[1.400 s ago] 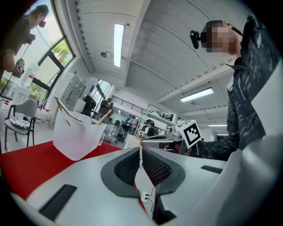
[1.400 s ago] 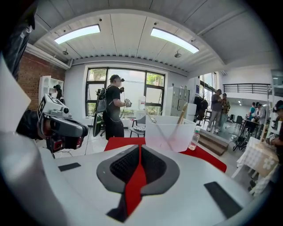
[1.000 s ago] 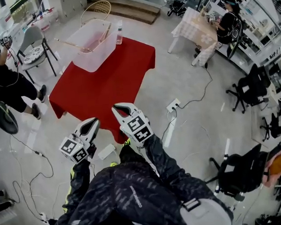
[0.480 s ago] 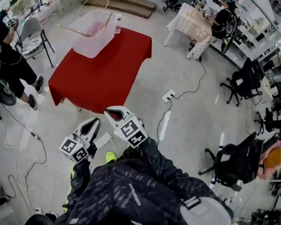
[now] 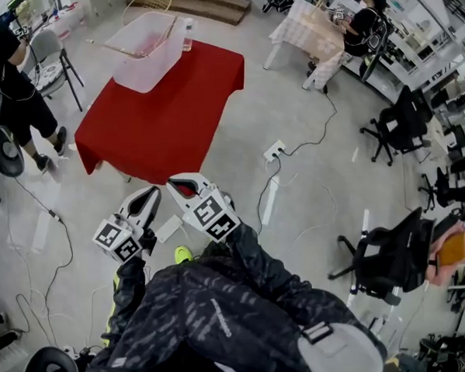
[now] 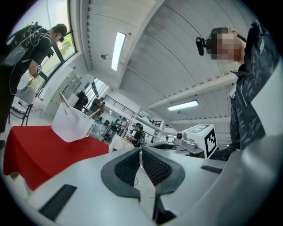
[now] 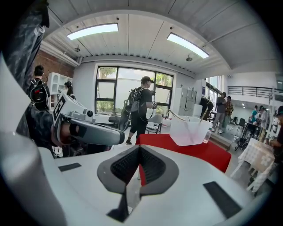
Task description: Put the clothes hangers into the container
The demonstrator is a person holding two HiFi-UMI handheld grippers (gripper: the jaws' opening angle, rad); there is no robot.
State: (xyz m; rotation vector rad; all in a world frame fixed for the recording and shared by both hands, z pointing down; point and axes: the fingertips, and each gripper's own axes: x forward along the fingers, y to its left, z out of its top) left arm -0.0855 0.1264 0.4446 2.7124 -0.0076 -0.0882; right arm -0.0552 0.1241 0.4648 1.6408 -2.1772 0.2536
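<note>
Left tool and right tool are both closed and empty; better step nearer the desk, where hangers already lean in the far box

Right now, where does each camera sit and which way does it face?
Head view: on the person's head, facing steeply down at floor, red table, container; left gripper, right gripper, dark jacket show.
Left gripper view: on the left gripper, facing along its shut jaws toward the table; right gripper, jacket at right.
Right gripper view: on the right gripper, along its shut jaws toward the table; left gripper at left.
Both gripper views share table and container.
</note>
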